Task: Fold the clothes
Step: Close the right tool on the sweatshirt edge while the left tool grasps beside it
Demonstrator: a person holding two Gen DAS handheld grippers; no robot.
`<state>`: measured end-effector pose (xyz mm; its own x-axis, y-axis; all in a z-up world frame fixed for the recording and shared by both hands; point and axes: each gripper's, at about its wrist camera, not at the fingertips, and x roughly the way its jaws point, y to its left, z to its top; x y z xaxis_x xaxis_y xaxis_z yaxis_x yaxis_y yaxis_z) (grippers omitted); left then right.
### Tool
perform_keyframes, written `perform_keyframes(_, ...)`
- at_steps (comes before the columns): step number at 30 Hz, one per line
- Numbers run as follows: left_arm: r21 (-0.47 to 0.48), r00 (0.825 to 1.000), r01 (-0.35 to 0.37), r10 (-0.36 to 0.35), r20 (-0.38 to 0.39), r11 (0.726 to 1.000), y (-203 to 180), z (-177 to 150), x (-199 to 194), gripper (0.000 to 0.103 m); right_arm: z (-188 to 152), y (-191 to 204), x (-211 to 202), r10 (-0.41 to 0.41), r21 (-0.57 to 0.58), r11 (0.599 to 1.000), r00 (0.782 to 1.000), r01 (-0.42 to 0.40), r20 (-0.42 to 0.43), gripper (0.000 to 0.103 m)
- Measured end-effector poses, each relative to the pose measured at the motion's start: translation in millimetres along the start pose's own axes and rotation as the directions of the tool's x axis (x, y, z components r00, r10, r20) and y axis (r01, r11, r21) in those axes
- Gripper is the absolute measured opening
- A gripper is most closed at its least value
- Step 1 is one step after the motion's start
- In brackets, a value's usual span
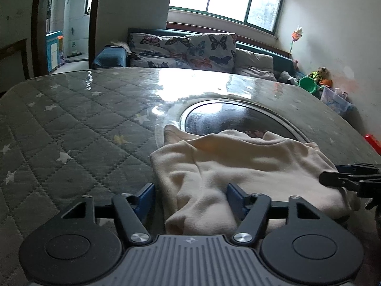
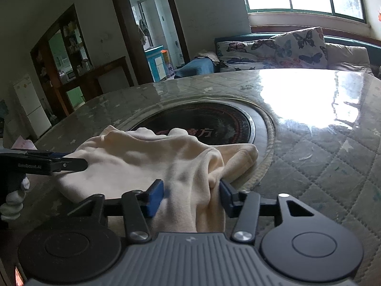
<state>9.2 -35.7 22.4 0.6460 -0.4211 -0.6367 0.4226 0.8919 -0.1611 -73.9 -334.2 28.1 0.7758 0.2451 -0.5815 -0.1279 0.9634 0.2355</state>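
Cream fleece, a small garment, lies rumpled on the quilted table cover under clear plastic. In the left wrist view its long axis runs sideways, from just ahead of the left gripper toward the right gripper, which enters at the right edge. Its far edge, with two raised corners, points away from the tongs and overlaps the round dark cooktop set in the table. The left tongs stand fairly wide; a fold of cloth hangs between the blue pads, touching the right pad while the left pad is clear of it.

In the right wrist view the garment stretches from the right gripper leftward to the left gripper. A bunched corner drops between the right tongs, narrower, the right-hand pad against the cloth; whether the other presses it I cannot tell.
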Motion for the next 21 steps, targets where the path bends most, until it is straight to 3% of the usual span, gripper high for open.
perform_keyframes(4,0.003,1.0,0.0,0.0,0.0,1.0,-0.2,0.2,0.3,0.066,0.1,-0.5,-0.6,0.005,0.006,1.0,1.0,-0.005,0.002,0.049)
perform_keyframes(12,0.015,1.0,-0.01,0.01,0.006,1.0,-1.9,-1.0,1.0,0.068,-1.6,-0.4,0.5,0.01,-0.001,1.0,1.0,-0.01,0.004,0.059)
perform_keyframes(18,0.016,1.0,-0.01,0.01,0.005,1.0,-2.3,0.0,0.2,0.068,-1.3,0.9,1.1,0.005,-0.004,1.0,1.0,-0.005,0.0,0.059)
perform_keyframes(21,0.022,1.0,-0.007,0.007,0.003,1.0,-3.3,0.2,0.7,0.068,-1.6,1.7,1.5,0.006,-0.007,1.0,1.0,-0.006,-0.002,0.051)
